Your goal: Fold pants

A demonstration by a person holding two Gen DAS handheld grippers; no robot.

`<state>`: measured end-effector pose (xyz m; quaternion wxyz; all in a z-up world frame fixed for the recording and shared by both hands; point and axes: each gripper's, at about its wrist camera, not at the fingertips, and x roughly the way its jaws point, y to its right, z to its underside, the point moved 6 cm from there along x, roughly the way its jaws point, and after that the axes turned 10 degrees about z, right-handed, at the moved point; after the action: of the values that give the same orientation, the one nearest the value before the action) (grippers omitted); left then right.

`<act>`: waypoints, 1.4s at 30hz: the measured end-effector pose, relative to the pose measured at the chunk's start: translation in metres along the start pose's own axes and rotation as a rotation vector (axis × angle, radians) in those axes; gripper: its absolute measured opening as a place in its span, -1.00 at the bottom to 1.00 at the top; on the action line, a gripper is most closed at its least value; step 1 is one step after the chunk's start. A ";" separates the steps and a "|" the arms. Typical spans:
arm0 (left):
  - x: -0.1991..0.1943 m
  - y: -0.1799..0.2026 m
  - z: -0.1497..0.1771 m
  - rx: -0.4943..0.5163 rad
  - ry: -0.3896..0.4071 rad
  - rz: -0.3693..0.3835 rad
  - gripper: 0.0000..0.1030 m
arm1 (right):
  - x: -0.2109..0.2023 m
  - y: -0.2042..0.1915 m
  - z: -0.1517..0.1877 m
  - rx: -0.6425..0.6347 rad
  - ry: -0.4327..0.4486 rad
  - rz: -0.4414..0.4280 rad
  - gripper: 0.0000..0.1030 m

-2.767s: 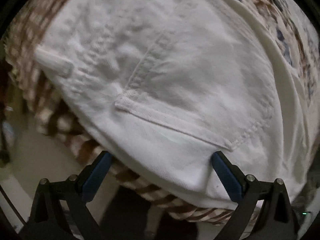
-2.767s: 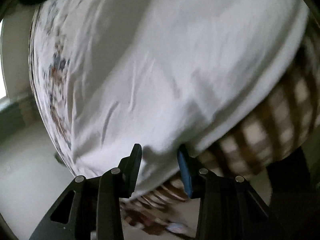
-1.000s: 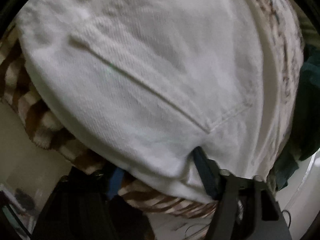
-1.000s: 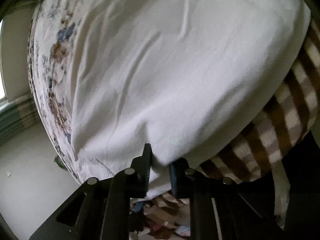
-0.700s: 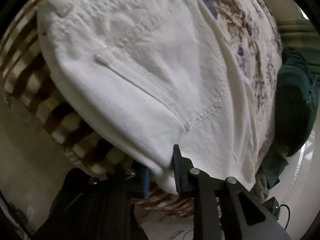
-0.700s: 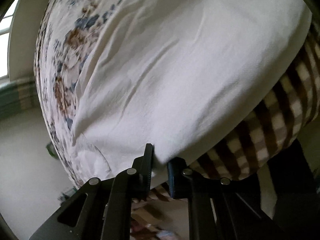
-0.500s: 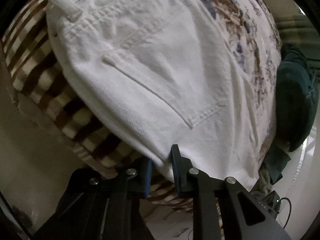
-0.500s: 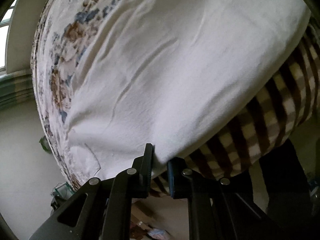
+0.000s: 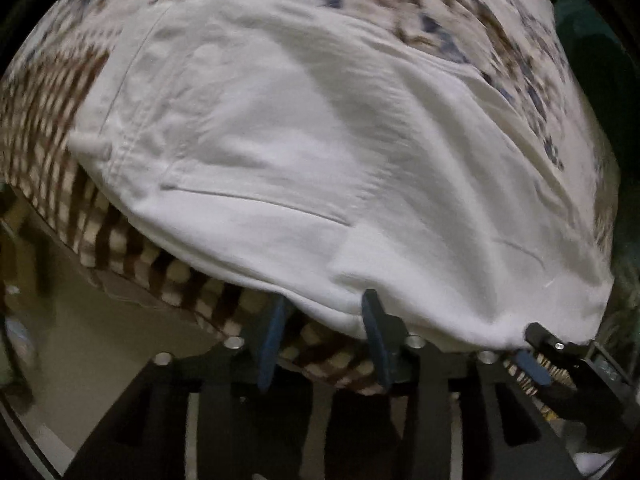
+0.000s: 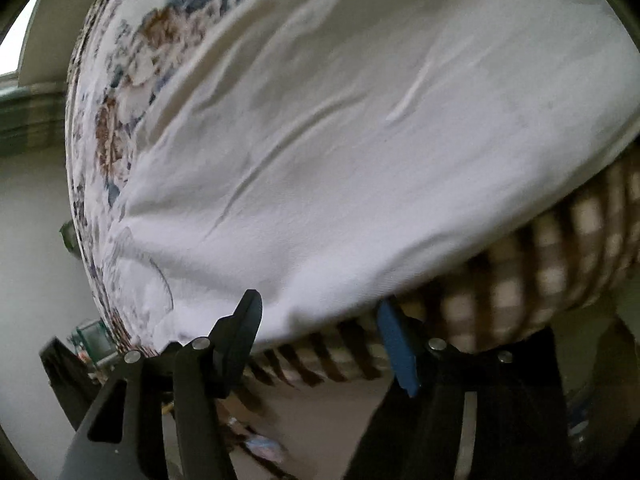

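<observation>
From the left wrist, the white pants (image 9: pixel 320 168) lie flat on the bed's floral sheet (image 9: pixel 500 28), doubled over; the left gripper (image 9: pixel 324 328) has just been opening, empty. From the right wrist, the right gripper (image 10: pixel 320 332) has also just spread, releasing the hem; further folds probably remain.

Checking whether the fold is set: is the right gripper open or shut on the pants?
Open. The right gripper jaws, just opened, stand apart at the white pants edge; neither pad presses the cloth.
</observation>
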<state>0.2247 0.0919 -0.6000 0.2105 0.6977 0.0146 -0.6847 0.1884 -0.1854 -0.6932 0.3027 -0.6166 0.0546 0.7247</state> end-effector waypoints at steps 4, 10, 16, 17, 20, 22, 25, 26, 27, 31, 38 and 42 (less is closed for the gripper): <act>-0.002 0.028 0.013 0.033 -0.029 -0.020 0.09 | -0.036 0.045 -0.012 0.016 0.051 0.037 0.20; 0.004 0.085 0.017 0.134 -0.018 -0.059 0.56 | -0.090 0.155 -0.052 0.175 0.153 0.056 0.22; 0.052 0.196 0.004 0.275 -0.028 0.022 0.59 | -0.128 0.274 -0.106 0.362 0.318 0.042 0.22; 0.066 0.214 0.003 0.310 -0.040 0.025 0.59 | -0.131 0.289 -0.116 0.368 0.344 0.038 0.22; 0.109 0.252 0.006 0.406 -0.080 -0.006 0.59 | -0.127 0.329 -0.143 0.387 0.381 0.006 0.22; 0.137 0.264 0.007 0.433 -0.120 -0.033 0.59 | -0.115 0.350 -0.156 0.407 0.373 -0.062 0.22; 0.155 0.269 0.003 0.439 -0.111 -0.066 0.83 | -0.104 0.365 -0.169 0.394 0.413 -0.215 0.26; 0.157 0.270 0.002 0.434 -0.106 -0.070 0.89 | -0.104 0.368 -0.173 0.381 0.443 -0.271 0.29; 0.159 0.271 0.000 0.429 -0.101 -0.072 0.94 | -0.104 0.371 -0.178 0.371 0.463 -0.320 0.41; 0.170 0.280 -0.002 0.409 -0.094 -0.095 1.00 | -0.103 0.376 -0.194 0.361 0.475 -0.445 0.96; 0.186 0.289 0.001 0.377 -0.101 -0.102 1.00 | -0.096 0.379 -0.215 0.418 0.437 -0.372 1.00; 0.185 0.287 0.000 0.366 -0.112 -0.098 1.00 | -0.094 0.377 -0.215 0.450 0.459 -0.363 1.00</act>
<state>0.3245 -0.2196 -0.6994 0.0468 0.6837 -0.0878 -0.7230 0.1881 -0.6235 -0.7669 0.5342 -0.6808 0.1689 0.4717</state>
